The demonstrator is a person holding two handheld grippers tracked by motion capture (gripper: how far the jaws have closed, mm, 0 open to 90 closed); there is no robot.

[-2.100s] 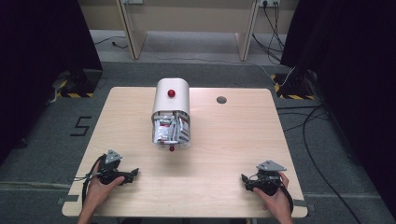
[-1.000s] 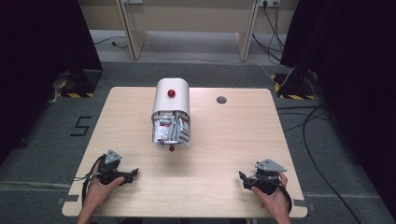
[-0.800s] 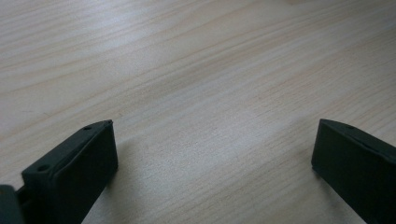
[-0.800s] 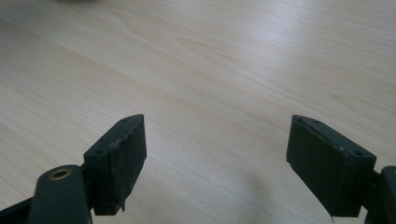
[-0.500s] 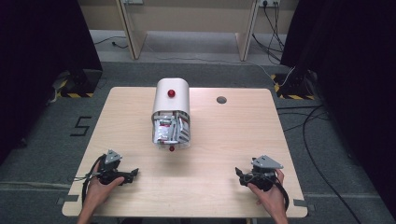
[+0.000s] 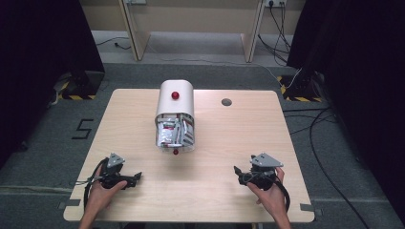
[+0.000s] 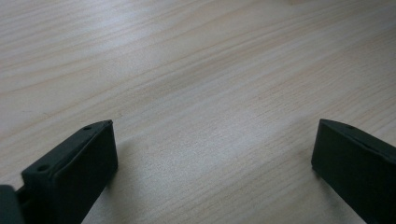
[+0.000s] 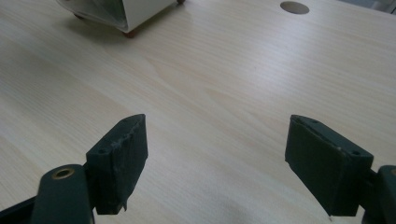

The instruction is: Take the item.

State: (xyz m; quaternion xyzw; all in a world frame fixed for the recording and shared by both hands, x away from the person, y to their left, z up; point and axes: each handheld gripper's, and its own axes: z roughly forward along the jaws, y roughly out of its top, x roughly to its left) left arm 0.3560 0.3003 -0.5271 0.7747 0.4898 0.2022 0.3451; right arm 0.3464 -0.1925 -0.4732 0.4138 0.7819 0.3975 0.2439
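A: Start big. What does the worktop carry?

B: One white box with a rounded top, standing around the middle, a bit toward the far side. Its near end is open and packed with sachets. Its long axis runs away from the person, so the open mouth faces the near edge, between the two hands.

A: And the grippers?

B: The left gripper rests near the front left, the right gripper near the front right. Both are well apart from the box. Each has its fingers spread wide with nothing but bare wood between them; the right gripper's fingers look the same.

A: Which one is better placed?

B: From above they look about equally far. The right gripper's own view catches the box's near corner up to its left, so I judge it is already aimed that way. The sachets lie forward and inward from both

A: Anything small?

B: A red knob on the box top, and a round hole in the worktop farther right
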